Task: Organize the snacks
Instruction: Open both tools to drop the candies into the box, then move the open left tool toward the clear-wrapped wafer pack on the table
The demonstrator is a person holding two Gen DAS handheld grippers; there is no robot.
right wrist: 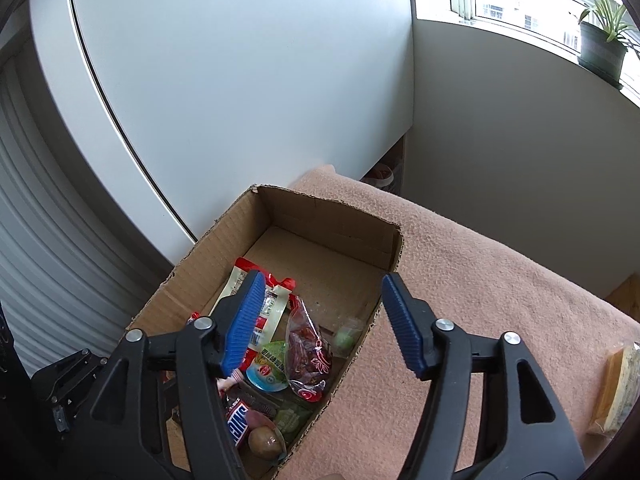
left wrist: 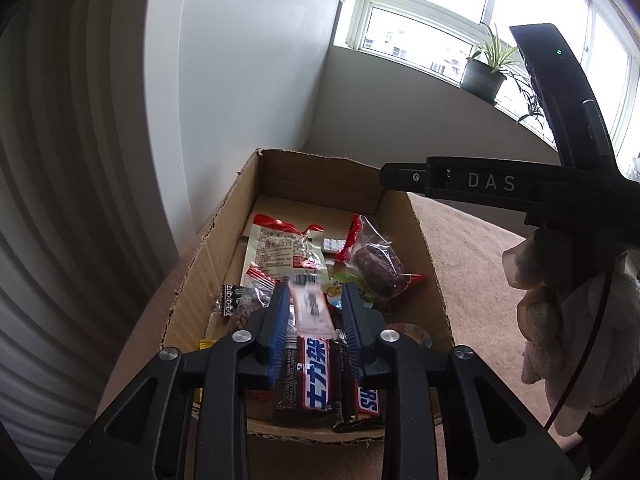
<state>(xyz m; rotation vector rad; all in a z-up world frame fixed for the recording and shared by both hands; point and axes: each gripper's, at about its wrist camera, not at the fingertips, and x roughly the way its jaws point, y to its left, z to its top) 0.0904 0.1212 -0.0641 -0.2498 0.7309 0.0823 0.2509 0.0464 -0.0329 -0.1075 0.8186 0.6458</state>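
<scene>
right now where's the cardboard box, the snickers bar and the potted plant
cardboard box (right wrist: 328, 216): right wrist view, on its far wall.
snickers bar (left wrist: 318, 376): left wrist view, on the white-lettered middle of its wrapper.
potted plant (left wrist: 482, 76): left wrist view, on the front of its dark pot.

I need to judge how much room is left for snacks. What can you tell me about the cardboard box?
The brown corrugated cardboard box is open-topped, its flaps torn off to leave ragged rims. It sits on a pinkish-tan blanket, one long side near a white panel. Wrapped snacks crowd the near half; the far half shows bare floor. Whether either gripper touches it cannot be told.
</scene>
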